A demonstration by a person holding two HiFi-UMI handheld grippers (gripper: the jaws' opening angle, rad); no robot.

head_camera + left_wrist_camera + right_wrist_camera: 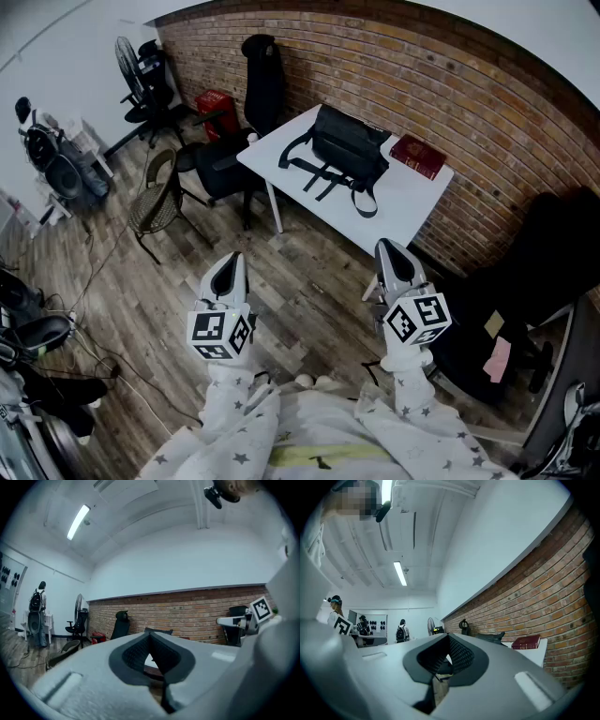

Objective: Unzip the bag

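The bag (349, 148) lies on the far half of the white table (417, 206), close to the brick wall, with a red book (418, 157) just beside its right end. Its long axis runs along the wall, from upper left to lower right in the head view, and its straps trail toward the table's near edge. The zip itself is too small to make out.

Both grippers hang well short of the table, over the wooden floor, pointing roughly level toward it. The left gripper (231, 261) has its jaws pressed together with nothing between them; the right gripper (390, 249) is the same, closed and empty.

The bag sits ahead of both, between their two lines but closer to the right one (the left gripper would have to cross further over to meet it). So the right gripper is the nearer, and the approach probably means carrying both forward over the near edge, one to steady the bag and one to find the zip pull along that long axis.
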